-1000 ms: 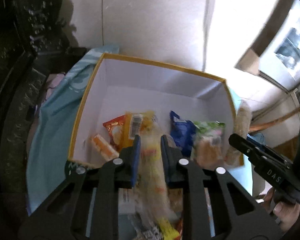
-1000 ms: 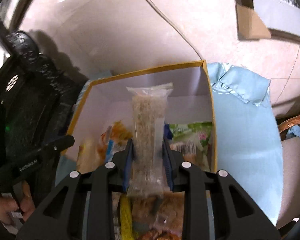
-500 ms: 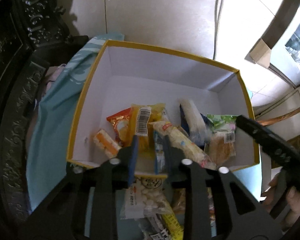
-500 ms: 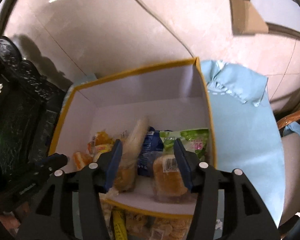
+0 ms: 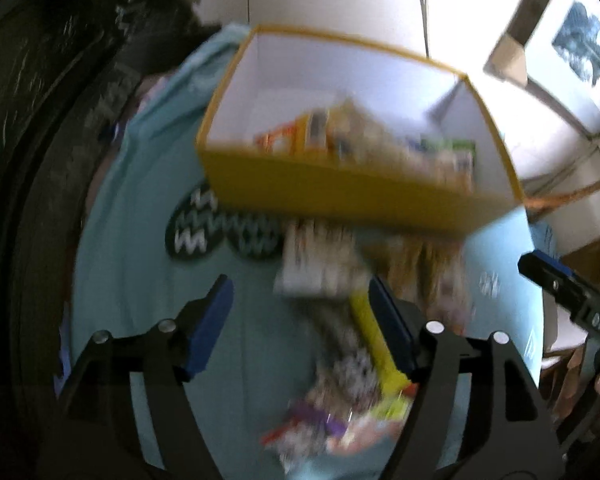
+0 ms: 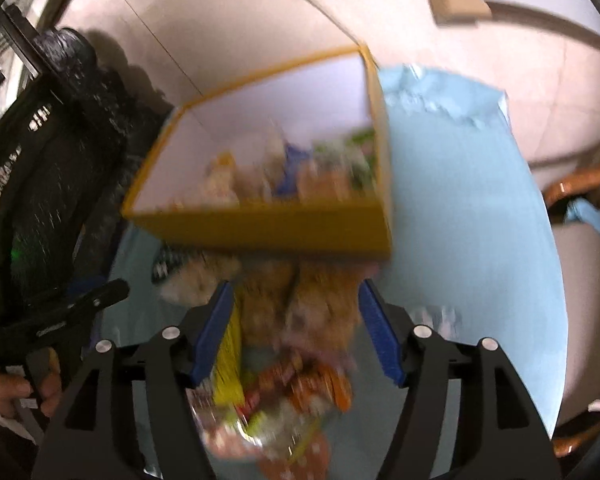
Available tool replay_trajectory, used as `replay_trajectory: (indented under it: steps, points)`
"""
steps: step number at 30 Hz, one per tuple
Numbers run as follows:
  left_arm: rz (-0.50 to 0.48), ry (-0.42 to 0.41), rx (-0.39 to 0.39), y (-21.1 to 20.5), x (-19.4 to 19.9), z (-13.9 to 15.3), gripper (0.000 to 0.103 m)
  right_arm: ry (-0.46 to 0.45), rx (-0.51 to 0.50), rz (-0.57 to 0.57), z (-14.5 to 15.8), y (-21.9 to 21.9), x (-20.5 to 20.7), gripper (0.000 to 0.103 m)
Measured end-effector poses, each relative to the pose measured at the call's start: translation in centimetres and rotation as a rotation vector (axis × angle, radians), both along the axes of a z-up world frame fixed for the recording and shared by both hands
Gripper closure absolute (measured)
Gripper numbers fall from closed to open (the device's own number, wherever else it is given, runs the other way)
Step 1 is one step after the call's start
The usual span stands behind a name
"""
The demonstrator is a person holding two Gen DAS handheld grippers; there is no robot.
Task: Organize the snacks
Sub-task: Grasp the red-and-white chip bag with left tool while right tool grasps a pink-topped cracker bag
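Blue tablecloth | both claws spread, empty | loose snacks between right claw fingers

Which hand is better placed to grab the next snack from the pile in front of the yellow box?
Probably the right. The right tongs are open, with the snack pile between their tips. The left tongs are open too, but the pile sits toward their right finger.

Both the left gripper and right gripper released their packets into the yellow box, pulled back over the loose snack pile (blurred) and opened wide.
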State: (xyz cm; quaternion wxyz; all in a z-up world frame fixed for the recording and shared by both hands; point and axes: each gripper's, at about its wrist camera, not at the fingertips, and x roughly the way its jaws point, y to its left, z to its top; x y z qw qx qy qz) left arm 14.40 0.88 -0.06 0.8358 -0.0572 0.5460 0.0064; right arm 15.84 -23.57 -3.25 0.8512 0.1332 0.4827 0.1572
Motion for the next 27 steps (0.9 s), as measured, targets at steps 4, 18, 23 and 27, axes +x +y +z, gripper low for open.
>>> replay_trajectory:
  steps: [4, 18, 23, 27]
  points:
    - [-0.007, 0.075, 0.011, 0.2, -3.9, -2.5, 0.031, 0.072, 0.004, 0.010, -1.9, 0.0, -2.7, 0.037]
    - [-0.049, 0.240, 0.010, 0.2, -10.9, -10.3, 0.026, 0.156, -0.019, 0.058, -4.6, 1.1, -7.7, 0.036]
    - [-0.101, 0.254, 0.027, -1.3, -10.8, -12.2, 0.036, 0.184, -0.027, 0.049, -5.4, 0.8, -8.8, 0.036]
    - [-0.140, 0.228, 0.040, -2.0, -11.0, -11.9, 0.072, 0.175, -0.044, 0.048, -5.4, 0.8, -9.1, 0.036]
